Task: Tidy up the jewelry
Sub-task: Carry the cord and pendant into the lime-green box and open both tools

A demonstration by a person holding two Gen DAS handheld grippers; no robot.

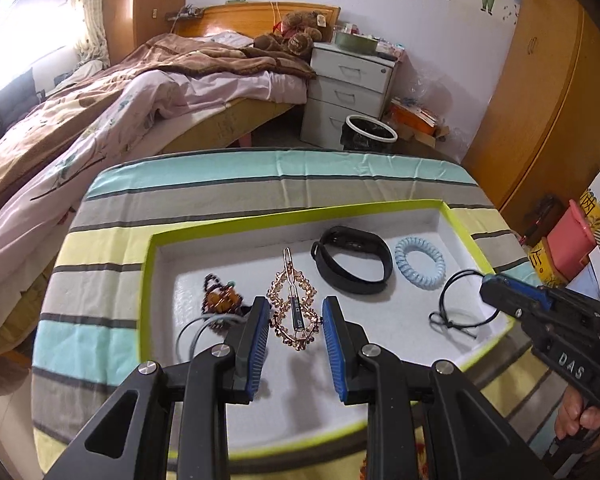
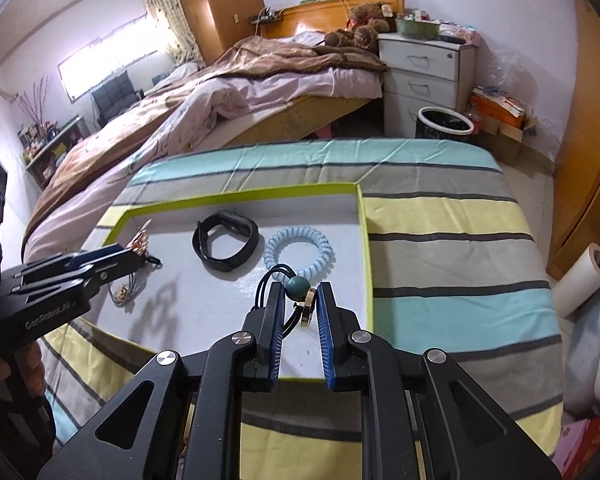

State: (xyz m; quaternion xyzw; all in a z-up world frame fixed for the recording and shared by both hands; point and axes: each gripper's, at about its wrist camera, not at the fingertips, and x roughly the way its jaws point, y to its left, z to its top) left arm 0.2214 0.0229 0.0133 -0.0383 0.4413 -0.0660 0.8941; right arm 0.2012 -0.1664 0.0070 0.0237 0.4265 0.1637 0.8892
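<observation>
Jewelry lies in a shallow white tray w/ lime-green rim (image 1: 300,211) on a bench covered by a striped cloth (image 1: 228,184).

Left gripper (image 1: 296,316): fingers apart, straddling the rose-gold hair clip (image 1: 294,304), not yet closed on it as far as I can tell. Clip lies flat on tray floor, long axis pointing away from the camera. Just left of it: a dark beaded bracelet w/ amber piece (image 1: 220,298) and a grey cord loop (image 1: 196,326).

Right gripper (image 2: 298,304): fingers apart but narrow, w/ the black cord bracelet (image 2: 274,280), its green bead (image 2: 298,283) and gold ring piece between them. Can't tell if pads touch it; looks loose, not clamped.

Also in tray: black fitness band (image 1: 352,260) in middle, pale-blue coil hair tie (image 1: 419,262) just beside it, near the right wall.

Handling, my guess:
- Clip: light, stiff metal, petal trim prob. fragile and snaggy. Grip across the central bar, not the trim.
- Cord bracelet: light, limp, will droop and swing. Take it at bead/ring, the only solid bit.
- Coil tie: springy, squashes. Band: rubbery, grippy, easy.
</observation>
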